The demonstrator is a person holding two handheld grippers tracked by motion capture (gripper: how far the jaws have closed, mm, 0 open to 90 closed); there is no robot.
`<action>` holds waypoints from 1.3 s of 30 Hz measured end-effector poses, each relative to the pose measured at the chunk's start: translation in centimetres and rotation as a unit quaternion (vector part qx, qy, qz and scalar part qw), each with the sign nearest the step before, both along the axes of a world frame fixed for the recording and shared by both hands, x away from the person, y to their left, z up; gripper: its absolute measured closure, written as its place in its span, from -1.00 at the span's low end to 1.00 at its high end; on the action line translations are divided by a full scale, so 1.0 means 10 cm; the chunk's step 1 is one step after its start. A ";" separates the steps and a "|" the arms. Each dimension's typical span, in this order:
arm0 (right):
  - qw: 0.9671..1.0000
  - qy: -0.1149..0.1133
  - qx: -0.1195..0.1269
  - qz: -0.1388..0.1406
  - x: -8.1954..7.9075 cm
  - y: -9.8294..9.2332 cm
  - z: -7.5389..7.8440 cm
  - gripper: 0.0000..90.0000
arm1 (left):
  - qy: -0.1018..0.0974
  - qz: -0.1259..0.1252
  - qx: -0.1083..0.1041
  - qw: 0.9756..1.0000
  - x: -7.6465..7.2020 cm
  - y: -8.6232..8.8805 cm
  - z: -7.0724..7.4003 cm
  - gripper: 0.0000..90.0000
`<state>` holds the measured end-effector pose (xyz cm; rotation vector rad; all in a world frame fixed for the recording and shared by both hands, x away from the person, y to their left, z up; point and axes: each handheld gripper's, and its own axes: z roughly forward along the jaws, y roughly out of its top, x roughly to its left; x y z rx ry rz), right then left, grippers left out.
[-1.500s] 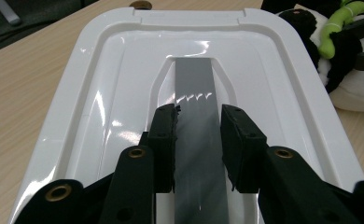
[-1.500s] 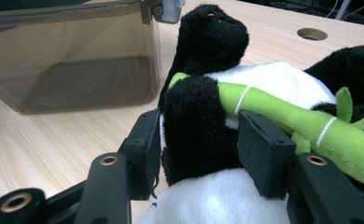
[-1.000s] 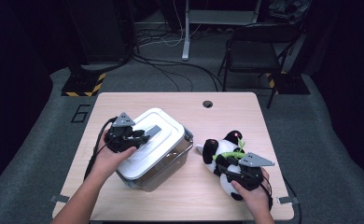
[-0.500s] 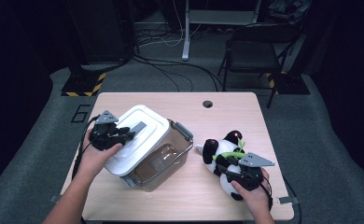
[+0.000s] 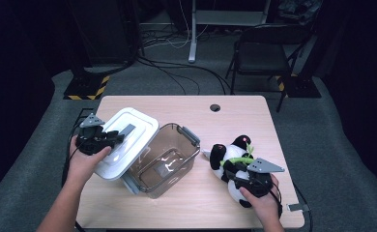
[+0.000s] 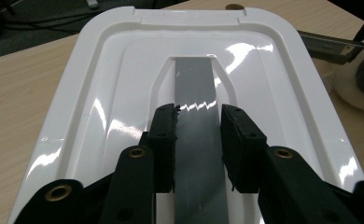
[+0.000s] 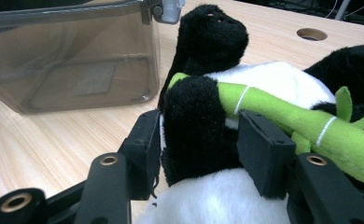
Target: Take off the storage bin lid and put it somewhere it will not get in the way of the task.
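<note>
We have the left gripper (image 5: 110, 138) clamped on the grey handle strip (image 6: 196, 140) of the white lid (image 5: 128, 145), both jaws pressed against the strip's edges. The lid is held clear of the container (image 5: 165, 162), tilted, overhanging its left rim. We judge this grip is chosen because the raised strip is the only narrow feature on an otherwise broad, flat lid, and it gives the jaws two parallel faces to bite.

The lid is glossy hard plastic, rectangular with rounded corners and a stepped, recessed centre; it throws sharp highlights in the left gripper view. The container is smoky, translucent plastic, a deep box standing open and empty, with a grey latch (image 5: 191, 137) showing at the far rim.

Our right gripper (image 5: 238, 175) is closed around a black limb of the plush panda (image 5: 232, 157), jaws partway together and sinking into the pile. The panda lies on the wooden table (image 5: 235, 111) just right of the container, not yet lifted as far as we can tell. It is soft, fuzzy, black and white, with a green felt bamboo stalk (image 7: 283, 114) stitched across its body. We judge the limb is gripped because it is compressible and narrow enough to fit between the jaws.

Likely intent: the open box receives the panda.
</note>
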<state>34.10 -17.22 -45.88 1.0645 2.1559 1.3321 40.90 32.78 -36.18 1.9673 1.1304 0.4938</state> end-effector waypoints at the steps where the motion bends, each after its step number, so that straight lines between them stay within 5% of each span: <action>1: 1.000 0.000 0.000 0.000 0.00 0.00 0.00 0.10 | 0.005 0.002 0.000 1.000 0.00 0.03 0.00 0.48; 21: 1.000 0.002 0.001 -0.001 0.00 0.01 0.00 0.10 | 0.007 0.067 -0.005 0.998 -0.04 0.49 -0.12 0.48; 39: 1.000 0.001 0.000 -0.002 0.00 0.01 0.00 0.10 | 0.015 0.095 -0.011 0.995 -0.04 0.67 -0.45 0.48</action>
